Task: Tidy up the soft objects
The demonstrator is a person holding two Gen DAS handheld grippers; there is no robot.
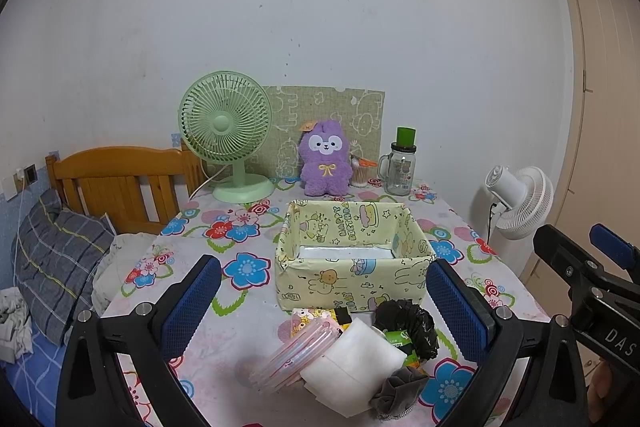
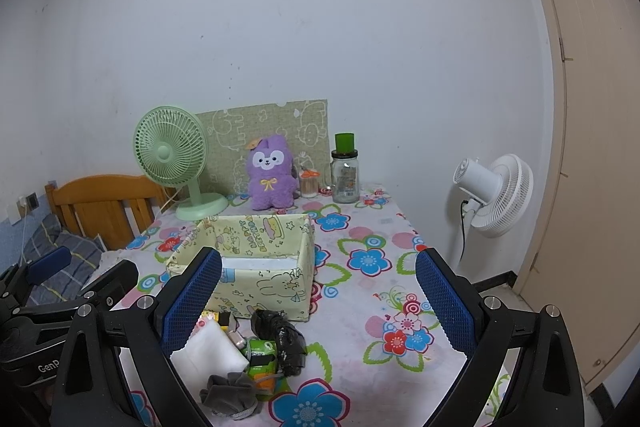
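A yellow cartoon-print box (image 1: 352, 279) (image 2: 260, 287) stands open-topped mid-table with nothing soft showing inside. In front of it lies a heap: a white foam sheet (image 1: 354, 363) (image 2: 210, 349), a black crumpled plastic bag (image 1: 410, 325) (image 2: 280, 337), a grey cloth (image 1: 396, 391) (image 2: 230, 395), a pink-striped clear pouch (image 1: 294, 357) and a green packet (image 2: 262, 357). My left gripper (image 1: 324, 311) is open above the heap, holding nothing. My right gripper (image 2: 320, 311) is open too, just right of the heap. A purple plush toy (image 1: 325, 159) (image 2: 270, 173) sits at the back.
At the table's back stand a green desk fan (image 1: 226, 135) (image 2: 172, 151), a glass jar with a green lid (image 1: 401, 163) (image 2: 345, 171) and a swab holder (image 1: 360, 173). A white floor fan (image 1: 520, 201) (image 2: 496, 195) stands to the right, a bed with a wooden headboard (image 1: 120, 183) to the left.
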